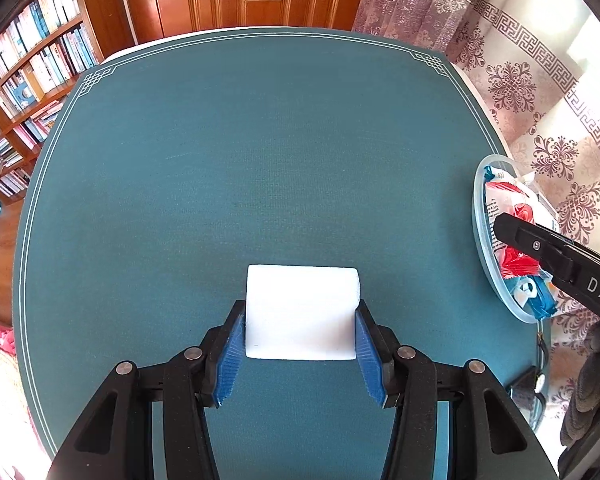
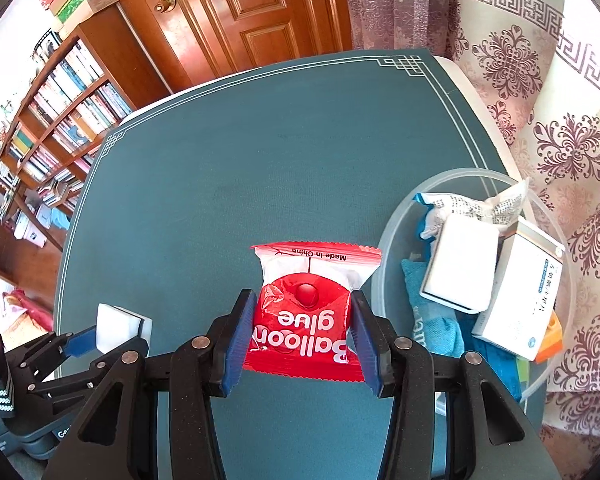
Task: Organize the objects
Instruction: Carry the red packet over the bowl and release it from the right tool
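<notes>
A teal mat with a white line border is covering the table, and behind it a wooden door, a bookshelf packed with books and a patterned purple curtain are showing.

The left gripper is pointing steeply down over the mat, its blue pads pressing on both sides of a white block, which looks like a sponge or eraser. In the right wrist view the same block is sitting between the left gripper's fingers at the lower left of the picture.

The right gripper is clamping a red and white packet printed "Balloon glue", the pads squeezing its lower half while the crimped top edge is sticking out beyond the fingertips. The packet is hanging over the mat just left of a clear round tray at the table's right edge.

Inside the tray a white block, a white box with blue print, a crumpled printed wrapper, blue packets and something orange are lying piled together. In the left wrist view the right gripper's black arm is crossing in front of the tray.
</notes>
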The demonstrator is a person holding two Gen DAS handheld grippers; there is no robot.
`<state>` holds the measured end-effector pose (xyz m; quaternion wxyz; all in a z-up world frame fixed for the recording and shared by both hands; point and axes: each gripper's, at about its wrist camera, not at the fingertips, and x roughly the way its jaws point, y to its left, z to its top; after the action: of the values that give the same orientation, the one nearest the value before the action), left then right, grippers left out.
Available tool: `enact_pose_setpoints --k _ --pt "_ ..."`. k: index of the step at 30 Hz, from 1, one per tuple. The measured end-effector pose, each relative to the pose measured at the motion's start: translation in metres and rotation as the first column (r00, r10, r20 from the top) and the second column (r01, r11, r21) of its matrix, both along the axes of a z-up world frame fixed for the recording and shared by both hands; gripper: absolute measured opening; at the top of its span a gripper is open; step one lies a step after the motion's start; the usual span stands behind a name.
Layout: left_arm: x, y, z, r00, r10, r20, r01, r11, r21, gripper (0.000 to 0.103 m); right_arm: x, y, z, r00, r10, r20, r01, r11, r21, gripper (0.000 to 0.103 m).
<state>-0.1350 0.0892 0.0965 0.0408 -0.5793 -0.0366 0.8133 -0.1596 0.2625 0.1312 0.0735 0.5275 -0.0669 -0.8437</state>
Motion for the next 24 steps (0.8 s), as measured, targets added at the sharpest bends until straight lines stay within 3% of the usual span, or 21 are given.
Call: enact_pose_setpoints --k 13,24 --pt "0.01 0.033 0.01 0.999 -0.044 -0.022 0.044 0.999 -0.002 0.053 0.022 0.093 0.006 0.99 -0.144 -0.015 0.144 0.99 -0.007 0.048" --pt "0.019 0.035 0.015 0.999 -0.039 -0.026 0.039 0.999 -0.007 0.053 -0.006 0.128 0.004 0.984 -0.175 -0.04 0.177 0.983 0.055 0.048"
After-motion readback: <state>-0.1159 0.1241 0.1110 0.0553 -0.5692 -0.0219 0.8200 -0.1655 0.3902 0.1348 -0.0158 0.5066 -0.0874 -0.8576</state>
